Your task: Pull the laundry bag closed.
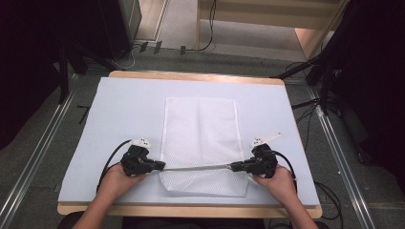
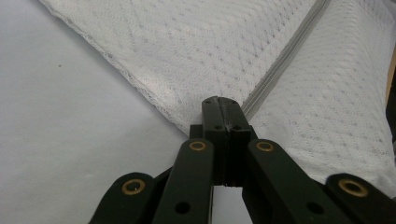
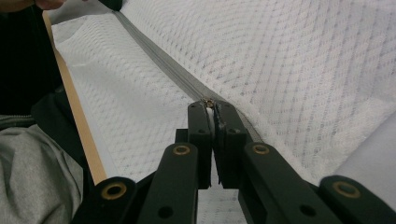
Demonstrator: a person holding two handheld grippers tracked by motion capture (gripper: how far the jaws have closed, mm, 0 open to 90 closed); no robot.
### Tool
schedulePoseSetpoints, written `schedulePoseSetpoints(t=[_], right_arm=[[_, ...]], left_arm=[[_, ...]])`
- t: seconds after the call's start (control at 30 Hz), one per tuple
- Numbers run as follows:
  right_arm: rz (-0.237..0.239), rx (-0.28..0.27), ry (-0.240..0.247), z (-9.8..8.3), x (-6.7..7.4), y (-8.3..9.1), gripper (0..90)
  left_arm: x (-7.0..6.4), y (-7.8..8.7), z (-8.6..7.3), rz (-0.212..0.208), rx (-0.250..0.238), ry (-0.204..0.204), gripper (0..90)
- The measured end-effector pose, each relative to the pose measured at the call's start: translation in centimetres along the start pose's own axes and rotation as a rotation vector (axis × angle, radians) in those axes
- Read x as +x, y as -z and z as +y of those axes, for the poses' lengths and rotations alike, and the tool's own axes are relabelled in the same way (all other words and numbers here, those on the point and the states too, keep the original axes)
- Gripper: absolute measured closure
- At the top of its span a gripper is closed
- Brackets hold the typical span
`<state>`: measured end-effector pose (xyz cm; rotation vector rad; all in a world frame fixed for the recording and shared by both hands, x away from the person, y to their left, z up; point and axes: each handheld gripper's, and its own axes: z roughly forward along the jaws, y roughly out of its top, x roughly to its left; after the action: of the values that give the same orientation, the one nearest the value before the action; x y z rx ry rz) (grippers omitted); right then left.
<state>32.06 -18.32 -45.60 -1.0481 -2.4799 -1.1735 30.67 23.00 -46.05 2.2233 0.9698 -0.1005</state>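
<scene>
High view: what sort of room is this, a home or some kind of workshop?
Probably a lab or recording studio, not a home. A bare white-topped table stands between dark curtains, cables trail over the grey floor, and metal rails flank the table.

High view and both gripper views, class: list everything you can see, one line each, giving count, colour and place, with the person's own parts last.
Mesh bag: one, white, flat at the middle of the mat, its near end towards the person.
Zipper: one, grey, running across the bag's near end between the two grippers.
Mat: one, pale lilac-white, covering the table.
Table: one, light wood, edge showing around the mat.
Left gripper: one, black, shut on the zipper's left end.
Right gripper: one, black, shut on the zipper's right end.
Hands: two, at the table's near edge, one on each gripper.
</scene>
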Motion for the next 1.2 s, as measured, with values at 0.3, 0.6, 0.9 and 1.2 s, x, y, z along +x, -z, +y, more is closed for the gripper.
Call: schedulePoseSetpoints(t=[0.3,0.6,0.9,1.2], right_arm=[[-0.007,-0.004,-0.001,-0.3,-0.2,0.6,88.4],[-0.011,0.003,0.005,-0.4,-0.1,0.6,88.5],[-0.021,-0.008,0.008,-0.5,-0.3,1.2,88.6],[-0.056,-0.017,-0.022,-1.7,-1.2,2.5,88.7]], left_arm=[[0.0,0.0,0.0,0.001,-0.003,-0.002,90.0],[0.0,0.0,-0.1,-0.002,-0.007,-0.002,90.0],[0.0,0.0,-0.1,-0.002,-0.008,-0.005,90.0],[0.1,0.0,0.0,-0.008,-0.007,-0.003,90.0]])
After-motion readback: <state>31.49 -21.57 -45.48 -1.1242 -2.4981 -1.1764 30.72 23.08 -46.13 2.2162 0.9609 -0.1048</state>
